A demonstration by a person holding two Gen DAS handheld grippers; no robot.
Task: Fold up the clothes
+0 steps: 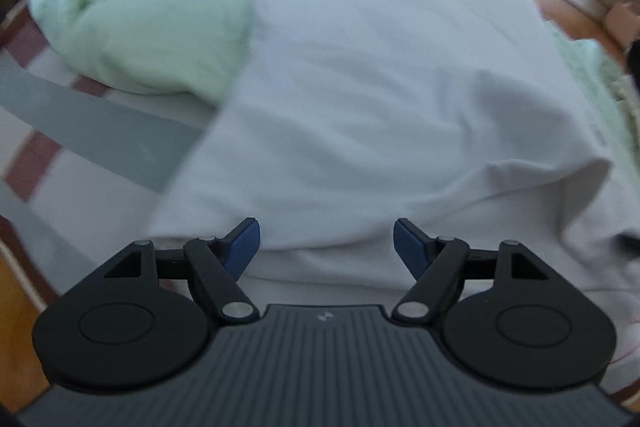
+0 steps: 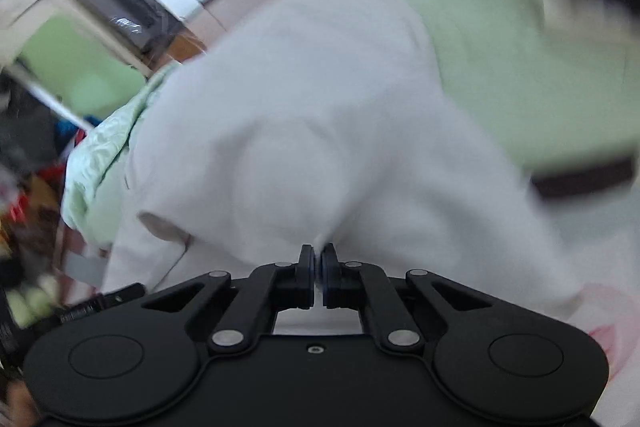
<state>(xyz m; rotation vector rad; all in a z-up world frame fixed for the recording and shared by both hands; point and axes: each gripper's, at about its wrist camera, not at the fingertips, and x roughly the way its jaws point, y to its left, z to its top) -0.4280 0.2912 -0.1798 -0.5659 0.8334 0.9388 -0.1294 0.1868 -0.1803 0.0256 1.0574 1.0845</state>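
Right gripper (image 2: 319, 259) (jaws pinched) on white garment (image 2: 304, 115); lengthwise away

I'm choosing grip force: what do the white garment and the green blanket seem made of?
The white garment looks like soft matte knit, perhaps cotton: it drapes in smooth, rounded folds. The pale green blanket seems padded or quilted fabric, puffy and crinkled. Blur leaves both uncertain.
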